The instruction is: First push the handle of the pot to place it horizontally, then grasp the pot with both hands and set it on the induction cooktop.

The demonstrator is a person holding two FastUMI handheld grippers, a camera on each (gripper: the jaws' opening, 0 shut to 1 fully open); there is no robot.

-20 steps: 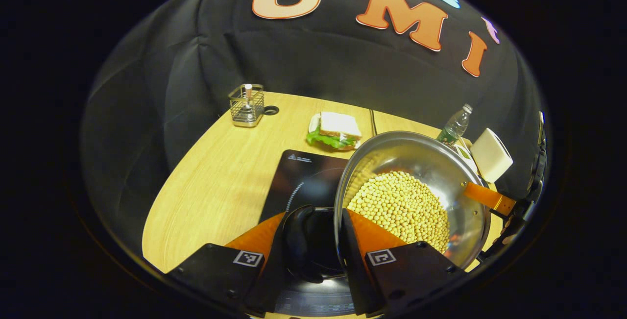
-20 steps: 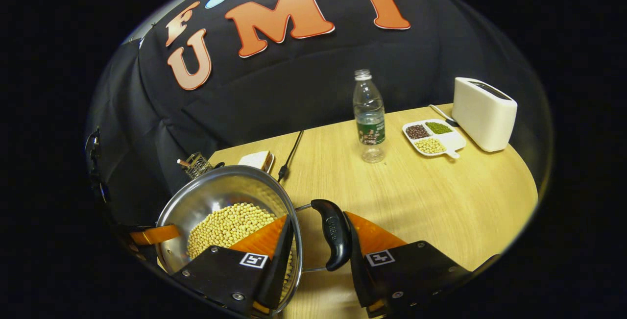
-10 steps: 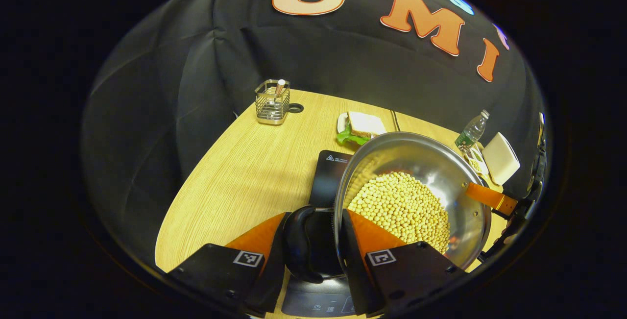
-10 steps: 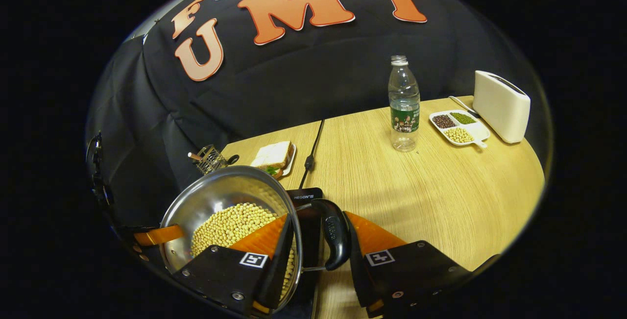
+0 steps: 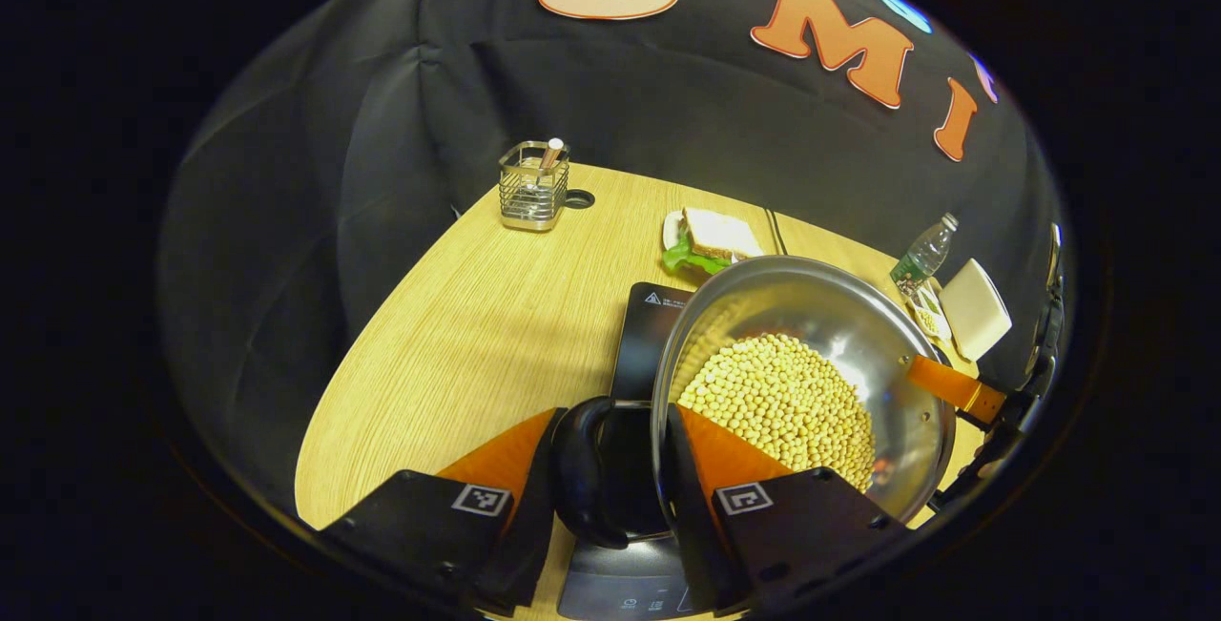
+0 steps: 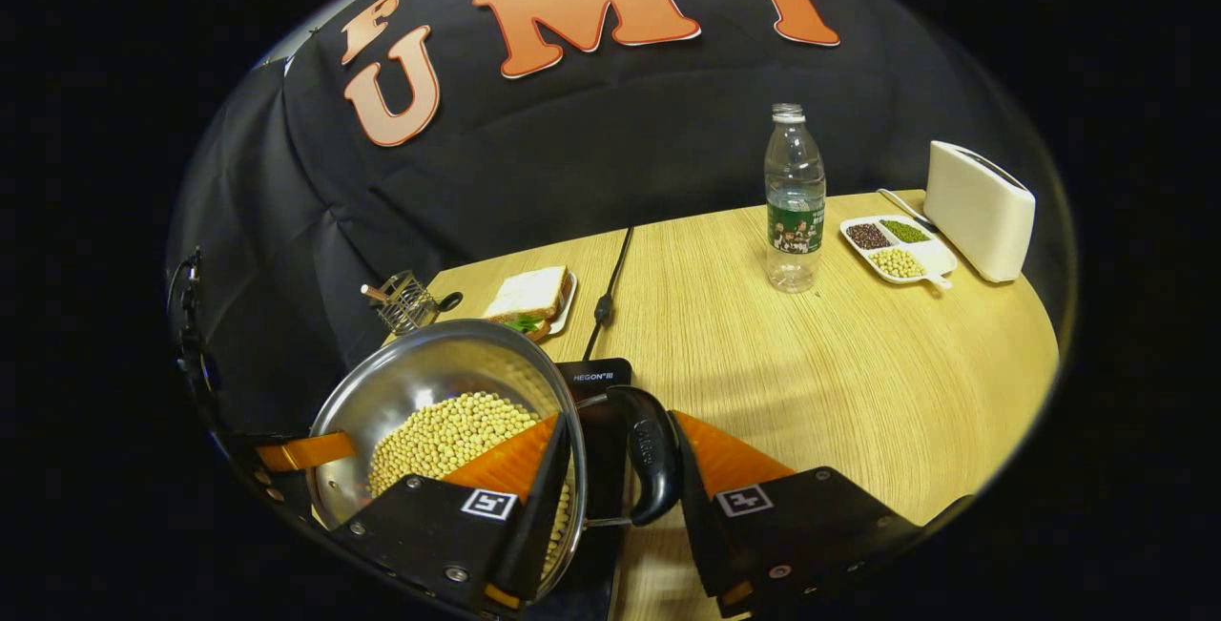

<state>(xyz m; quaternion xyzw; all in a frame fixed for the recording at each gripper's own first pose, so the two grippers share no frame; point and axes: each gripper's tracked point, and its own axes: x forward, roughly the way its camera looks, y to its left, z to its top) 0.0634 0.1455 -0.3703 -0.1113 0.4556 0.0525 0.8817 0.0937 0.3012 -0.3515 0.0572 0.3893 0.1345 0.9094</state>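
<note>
Both tools are clamped on the round steel pot (image 5: 811, 354) of pale beans – left tool (image 5: 610, 468) and right tool (image 6: 620, 468) each astride a black loop handle and rim – above the black induction cooktop (image 5: 644, 335) on the wooden counter (image 6: 839, 363).

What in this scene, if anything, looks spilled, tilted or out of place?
Nothing stands out. The beans stay inside the pot, which both grippers hold by its handles above the induction cooktop; no beans lie on the table.
</note>
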